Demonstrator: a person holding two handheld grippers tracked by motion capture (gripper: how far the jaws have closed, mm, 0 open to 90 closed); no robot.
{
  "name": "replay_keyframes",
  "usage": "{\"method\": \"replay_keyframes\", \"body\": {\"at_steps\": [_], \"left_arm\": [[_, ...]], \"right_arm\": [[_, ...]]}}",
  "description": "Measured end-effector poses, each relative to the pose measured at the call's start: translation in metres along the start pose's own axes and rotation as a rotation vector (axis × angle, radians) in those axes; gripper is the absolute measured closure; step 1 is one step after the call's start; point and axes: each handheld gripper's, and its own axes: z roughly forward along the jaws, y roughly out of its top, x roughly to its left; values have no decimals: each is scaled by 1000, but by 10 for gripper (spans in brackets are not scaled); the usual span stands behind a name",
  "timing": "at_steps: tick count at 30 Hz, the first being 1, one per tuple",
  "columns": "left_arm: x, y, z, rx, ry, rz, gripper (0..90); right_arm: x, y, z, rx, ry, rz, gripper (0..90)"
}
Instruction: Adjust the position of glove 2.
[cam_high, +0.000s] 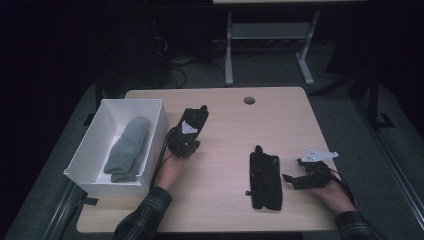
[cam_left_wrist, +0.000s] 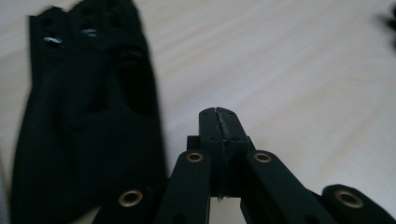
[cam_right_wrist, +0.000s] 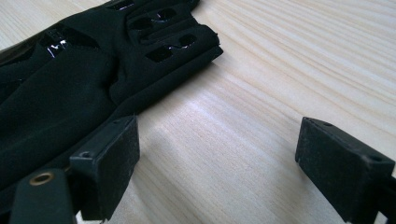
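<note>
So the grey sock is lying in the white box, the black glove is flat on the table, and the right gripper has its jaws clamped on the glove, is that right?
Not quite. The grey sock does lie in the white box and the black glove is flat on the table, but the right gripper is not clamped on it. The right gripper view shows its jaws standing wide apart over bare wood beside the glove.
</note>
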Motion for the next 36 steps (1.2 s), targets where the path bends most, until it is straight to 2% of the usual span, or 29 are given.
{"method": "replay_keyframes", "body": {"at_steps": [8, 10, 12, 17, 20, 23, 25, 36], "left_arm": [[25, 12, 21, -21, 51, -55, 897], [28, 14, 27, -28, 50, -65, 896], [30, 16, 31, -25, 66, -57, 896], [35, 17, 43, 26, 80, -50, 897], [34, 15, 46, 34, 75, -49, 897], [32, 13, 44, 37, 45, -66, 897], [29, 12, 42, 46, 40, -55, 897], [9, 1, 28, 60, -53, -31, 897]], "right_arm": [[0, 0, 0, -1, -3, 2, 136], [0, 0, 0, -1, -3, 2, 136], [0, 0, 0, -1, -3, 2, 136], [0, 0, 0, -1, -3, 1, 136], [0, 0, 0, -1, -3, 2, 136], [0, 0, 0, -1, -3, 1, 136], [0, 0, 0, -1, -3, 1, 137], [0, 0, 0, -1, -3, 2, 137]]}}
